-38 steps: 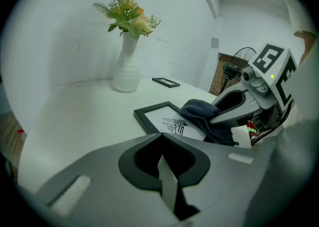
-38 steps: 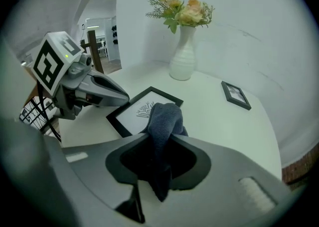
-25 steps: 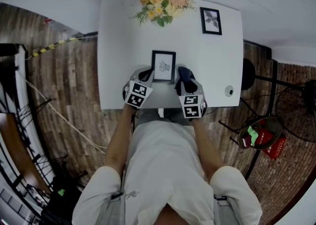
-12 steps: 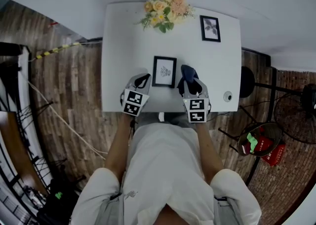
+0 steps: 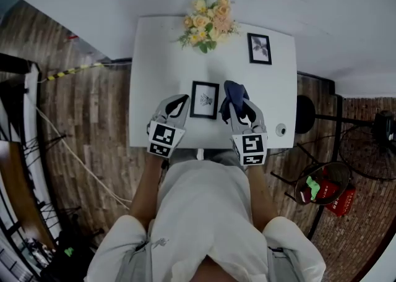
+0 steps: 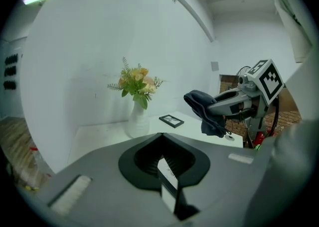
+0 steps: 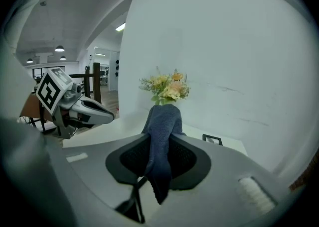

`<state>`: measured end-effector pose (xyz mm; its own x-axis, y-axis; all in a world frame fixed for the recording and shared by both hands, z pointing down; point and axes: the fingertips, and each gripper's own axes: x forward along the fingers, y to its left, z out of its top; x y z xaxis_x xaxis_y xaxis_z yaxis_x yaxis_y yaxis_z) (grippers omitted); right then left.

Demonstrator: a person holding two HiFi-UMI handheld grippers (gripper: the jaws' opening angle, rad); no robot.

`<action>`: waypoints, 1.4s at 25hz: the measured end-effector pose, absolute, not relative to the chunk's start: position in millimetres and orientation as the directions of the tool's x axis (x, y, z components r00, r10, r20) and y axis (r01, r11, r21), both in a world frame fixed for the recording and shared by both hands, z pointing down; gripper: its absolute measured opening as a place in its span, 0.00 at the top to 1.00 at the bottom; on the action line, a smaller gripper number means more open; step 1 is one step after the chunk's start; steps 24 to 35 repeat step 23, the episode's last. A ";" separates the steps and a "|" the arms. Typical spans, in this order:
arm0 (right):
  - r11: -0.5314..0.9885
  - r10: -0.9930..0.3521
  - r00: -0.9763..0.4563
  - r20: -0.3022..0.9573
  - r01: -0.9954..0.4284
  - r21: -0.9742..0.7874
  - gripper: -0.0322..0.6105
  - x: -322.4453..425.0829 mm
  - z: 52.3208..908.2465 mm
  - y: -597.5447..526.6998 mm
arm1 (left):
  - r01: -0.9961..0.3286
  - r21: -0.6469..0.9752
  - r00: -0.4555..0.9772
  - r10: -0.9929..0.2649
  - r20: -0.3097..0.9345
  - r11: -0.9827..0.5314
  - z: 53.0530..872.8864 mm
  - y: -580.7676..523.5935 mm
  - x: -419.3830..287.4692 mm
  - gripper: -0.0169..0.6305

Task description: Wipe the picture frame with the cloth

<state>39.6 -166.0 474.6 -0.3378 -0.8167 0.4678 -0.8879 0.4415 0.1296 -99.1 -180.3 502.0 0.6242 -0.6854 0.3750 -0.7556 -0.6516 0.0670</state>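
A black picture frame (image 5: 205,99) sits mid-table on the white table (image 5: 148,76), between my two grippers. My right gripper (image 5: 238,106) is just right of it, shut on a dark blue cloth (image 5: 234,93) that bunches over its jaws. In the right gripper view the cloth (image 7: 162,121) hangs from the shut right gripper (image 7: 160,144). My left gripper (image 5: 176,107) is close to the frame's left edge and appears shut and empty. From the left gripper (image 6: 162,139) view, the frame is hidden below the gripper body, and the right gripper with the cloth (image 6: 205,109) shows to the right.
A vase of flowers (image 5: 207,20) stands at the table's far edge, with a second small black frame (image 5: 259,48) to its right. A small round object (image 5: 281,130) lies near the right front corner. A stool (image 5: 304,114) and a basket with red items (image 5: 322,185) are right of the table.
The head view has pulled back, so the table looks smaller. Both grippers have eased slightly outward from the frame. The frame has not moved on the table.
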 end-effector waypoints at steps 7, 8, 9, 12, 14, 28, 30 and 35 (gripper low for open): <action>0.432 -0.841 -0.349 0.413 -0.893 0.126 0.80 34.5 449.7 -159.7 | -0.746 0.030 0.641 -0.706 0.300 -0.665 462.8 -176.7 -100.0 0.94; 0.434 -0.842 -0.352 0.410 -0.892 0.127 0.80 33.3 448.3 -159.1 | -0.746 0.027 0.642 -0.707 0.295 -0.666 460.3 -176.5 -100.4 0.94; 0.436 -0.842 -0.354 0.407 -0.891 0.127 0.80 32.2 447.0 -158.7 | -0.746 0.027 0.643 -0.708 0.291 -0.666 458.4 -176.4 -100.9 0.94; 0.434 -0.845 -0.353 0.401 -0.891 0.131 0.80 30.8 444.1 -158.2 | -0.747 0.026 0.643 -0.711 0.284 -0.665 455.6 -176.2 -102.6 0.94; 0.431 -0.848 -0.349 0.400 -0.892 0.136 0.80 30.6 443.2 -158.3 | -0.747 0.027 0.643 -0.711 0.283 -0.665 455.8 -175.7 -103.3 0.94; 0.423 -0.855 -0.342 0.390 -0.894 0.145 0.80 29.7 438.5 -158.8 | -0.745 0.040 0.649 -0.710 0.273 -0.666 455.2 -173.6 -102.6 0.94; 0.423 -0.855 -0.342 0.390 -0.894 0.145 0.80 29.7 438.5 -158.8 | -0.745 0.040 0.649 -0.710 0.273 -0.666 455.2 -173.6 -102.6 0.94; 0.423 -0.855 -0.342 0.390 -0.894 0.145 0.80 29.7 438.5 -158.8 | -0.745 0.040 0.649 -0.710 0.273 -0.666 455.2 -173.6 -102.6 0.94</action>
